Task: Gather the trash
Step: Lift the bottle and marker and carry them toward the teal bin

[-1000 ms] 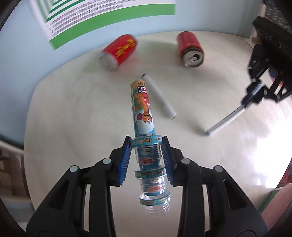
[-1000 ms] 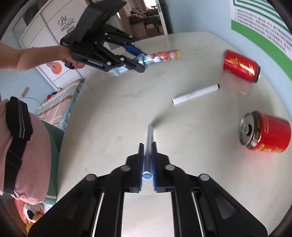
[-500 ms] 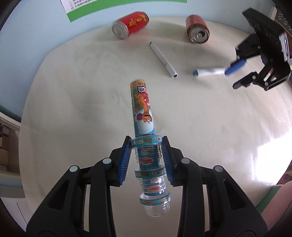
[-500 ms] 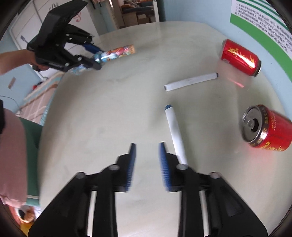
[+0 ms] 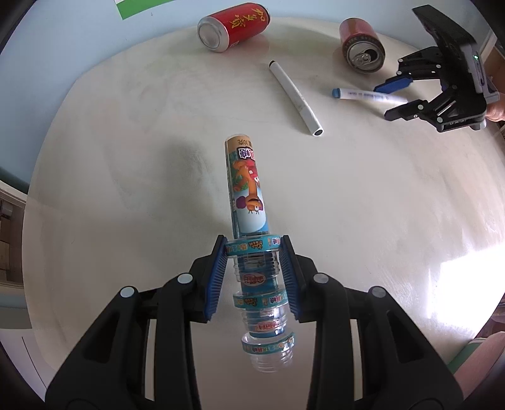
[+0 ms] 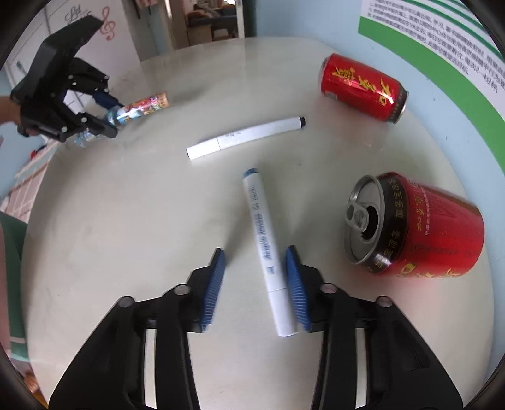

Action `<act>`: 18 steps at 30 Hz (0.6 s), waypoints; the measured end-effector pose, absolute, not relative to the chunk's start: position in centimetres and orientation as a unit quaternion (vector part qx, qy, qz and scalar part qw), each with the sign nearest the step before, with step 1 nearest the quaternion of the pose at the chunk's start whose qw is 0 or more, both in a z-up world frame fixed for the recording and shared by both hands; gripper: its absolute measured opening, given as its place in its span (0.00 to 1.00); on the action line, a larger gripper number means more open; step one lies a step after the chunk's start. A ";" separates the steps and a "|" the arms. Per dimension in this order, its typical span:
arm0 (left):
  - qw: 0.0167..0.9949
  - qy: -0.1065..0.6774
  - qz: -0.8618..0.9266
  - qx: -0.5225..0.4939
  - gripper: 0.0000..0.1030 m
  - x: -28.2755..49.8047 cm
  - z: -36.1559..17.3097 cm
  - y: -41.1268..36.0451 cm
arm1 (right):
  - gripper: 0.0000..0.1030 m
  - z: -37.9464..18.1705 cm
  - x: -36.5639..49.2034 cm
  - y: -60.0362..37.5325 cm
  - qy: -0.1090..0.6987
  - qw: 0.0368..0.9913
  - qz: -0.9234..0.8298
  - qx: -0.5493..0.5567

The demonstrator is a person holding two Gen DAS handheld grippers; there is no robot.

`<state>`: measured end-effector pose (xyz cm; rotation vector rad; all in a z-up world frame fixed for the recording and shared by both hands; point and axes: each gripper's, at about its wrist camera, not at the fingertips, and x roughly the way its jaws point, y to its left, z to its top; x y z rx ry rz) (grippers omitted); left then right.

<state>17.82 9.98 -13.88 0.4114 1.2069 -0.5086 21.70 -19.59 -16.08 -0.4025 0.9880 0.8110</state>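
My left gripper (image 5: 253, 249) is shut on a long clear plastic bottle (image 5: 247, 192) with a colourful cartoon label and holds it above the round table; it shows far left in the right wrist view (image 6: 139, 108). My right gripper (image 6: 255, 261) is open over the table; a blue-capped white marker (image 6: 266, 249) lies between its fingers, close to the right pad. Two red cans lie on their sides: one near the wall (image 6: 363, 86) (image 5: 233, 25), one with an open top (image 6: 416, 227) (image 5: 361, 47). A second white marker (image 6: 246, 137) (image 5: 295, 97) lies mid-table.
The round pale table (image 5: 126, 157) stands against a light blue wall with a green-edged poster (image 6: 442, 41). A doorway and cabinets (image 6: 205, 22) are beyond the far edge. A person's green and pink clothing (image 6: 12, 268) is at the left.
My right gripper opened and let go of the blue-capped marker, which now lies on the table. My left gripper rose and drew back with the bottle still in it.
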 end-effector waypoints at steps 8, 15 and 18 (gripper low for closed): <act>0.776 0.553 -0.235 0.192 0.31 17.5 -13.4 10.2 | 0.13 -14.7 21.1 -18.3 0.460 0.778 0.391 -0.171; 0.794 0.538 -0.218 0.179 0.31 15.7 -11.5 12.9 | 0.13 -10.2 20.0 -16.1 0.445 0.776 0.427 -0.130; 0.803 0.533 -0.204 0.172 0.31 14.2 -10.9 15.1 | 0.13 -8.7 19.2 -13.6 0.436 0.767 0.447 -0.146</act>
